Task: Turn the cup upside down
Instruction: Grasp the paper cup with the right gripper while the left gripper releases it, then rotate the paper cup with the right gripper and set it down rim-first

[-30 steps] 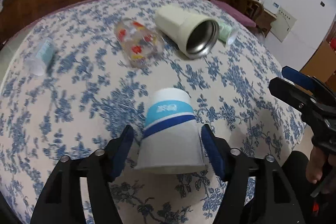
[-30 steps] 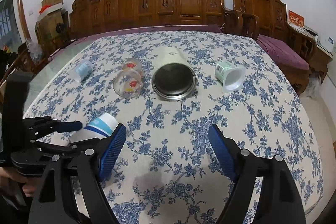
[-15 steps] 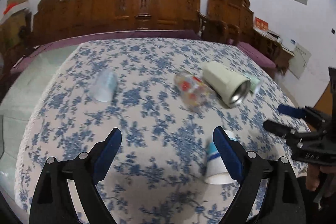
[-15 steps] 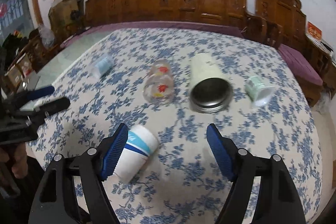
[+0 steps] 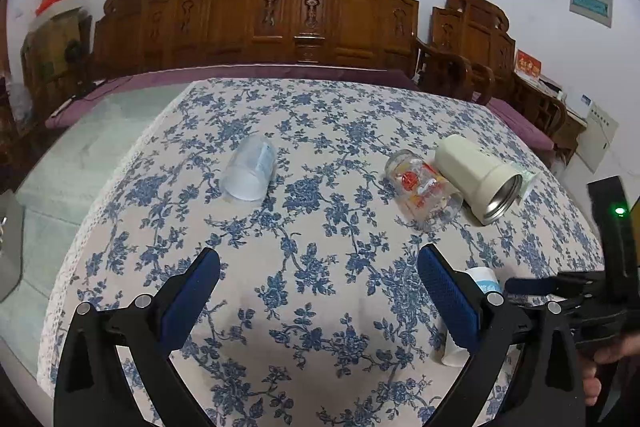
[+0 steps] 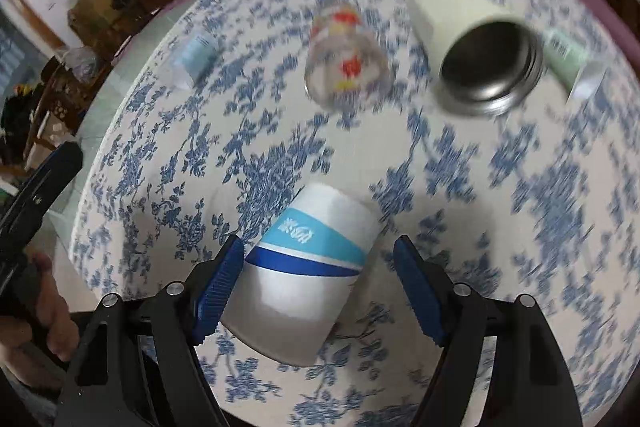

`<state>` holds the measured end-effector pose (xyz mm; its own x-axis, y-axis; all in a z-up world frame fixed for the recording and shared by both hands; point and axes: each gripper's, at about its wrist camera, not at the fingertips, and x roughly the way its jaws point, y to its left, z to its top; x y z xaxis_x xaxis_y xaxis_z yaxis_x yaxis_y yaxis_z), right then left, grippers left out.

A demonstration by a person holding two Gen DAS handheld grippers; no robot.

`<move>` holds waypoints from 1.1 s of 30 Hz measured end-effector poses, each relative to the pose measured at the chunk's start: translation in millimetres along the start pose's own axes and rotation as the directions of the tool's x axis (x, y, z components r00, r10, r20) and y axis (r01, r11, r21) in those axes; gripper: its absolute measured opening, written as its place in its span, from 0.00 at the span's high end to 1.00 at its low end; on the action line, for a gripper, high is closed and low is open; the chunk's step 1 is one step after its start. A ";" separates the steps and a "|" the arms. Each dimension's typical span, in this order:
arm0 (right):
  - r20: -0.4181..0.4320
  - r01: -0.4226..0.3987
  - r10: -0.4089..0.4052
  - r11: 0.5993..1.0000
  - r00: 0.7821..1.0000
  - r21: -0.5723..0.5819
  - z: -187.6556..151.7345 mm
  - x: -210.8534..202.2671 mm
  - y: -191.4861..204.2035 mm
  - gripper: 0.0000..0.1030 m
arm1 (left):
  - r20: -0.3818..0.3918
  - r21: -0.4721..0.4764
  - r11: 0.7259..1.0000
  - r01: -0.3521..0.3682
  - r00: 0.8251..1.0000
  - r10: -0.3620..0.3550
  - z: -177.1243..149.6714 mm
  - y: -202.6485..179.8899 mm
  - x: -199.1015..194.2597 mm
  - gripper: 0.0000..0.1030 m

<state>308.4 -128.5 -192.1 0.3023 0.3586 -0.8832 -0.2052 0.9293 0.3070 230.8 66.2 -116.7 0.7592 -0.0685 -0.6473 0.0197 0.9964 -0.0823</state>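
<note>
The right gripper [image 6: 318, 279] is down low over the paper cup [image 6: 308, 267], jaws wide apart and straddling it, the left pad just beside the cup wall, the right one with a gap. The cup sits at the near edge of the flowered surface [image 6: 520, 207], looking tilted, narrow end toward twelve o'clock, wide end toward the gripper. The view is blurred, so I can't tell if it's fully lying down or just leaning. The left gripper [image 5: 318, 301] hangs over bare cloth, jaws open, holding nothing. At its three o'clock the same cup peeks out behind the right finger. To do this well, I'd say centre the cup between the pads, squeeze gently around the blue band so the paper doesn't crumple, then roll the wrist until the rim lands flat. The glass [image 6: 346, 67] and steel-lined mug [image 6: 476, 55] lie well off toward twelve o'clock.
</note>
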 end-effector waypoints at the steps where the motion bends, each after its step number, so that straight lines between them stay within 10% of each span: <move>1: -0.024 -0.022 0.023 0.999 0.999 0.030 1.1 4.0 -2.3 0.23 | 0.001 0.000 1.000 0.001 1.000 -0.001 0.6 -0.1 -0.5 0.08; 13: -0.146 -0.143 0.177 0.966 0.973 0.216 17.1 29.6 -25.1 0.23 | -0.009 0.003 1.000 0.019 1.000 -0.019 0.5 -2.7 0.4 0.08; 20: -0.128 -0.148 0.175 0.970 0.976 0.192 20.6 24.9 -28.1 0.40 | -0.019 0.015 1.000 0.023 1.000 -0.022 -0.6 -6.4 2.9 0.08; 27: 0.147 -0.021 0.022 1.000 0.989 -0.007 26.3 -11.0 -17.2 0.42 | -0.017 0.031 0.999 0.017 1.000 -0.017 -0.2 -9.9 3.1 0.08; 33: 0.408 0.251 -0.149 0.946 0.901 -0.207 16.8 -24.9 7.1 0.43 | -0.020 0.038 0.999 0.015 1.000 -0.014 -0.9 -10.9 4.2 0.08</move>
<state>315.0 -129.3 -162.0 0.6830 0.2202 -0.6964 -0.3107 0.9505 -0.0042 233.2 54.9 -119.3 0.7453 -0.0837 -0.6614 0.0560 0.9964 -0.0629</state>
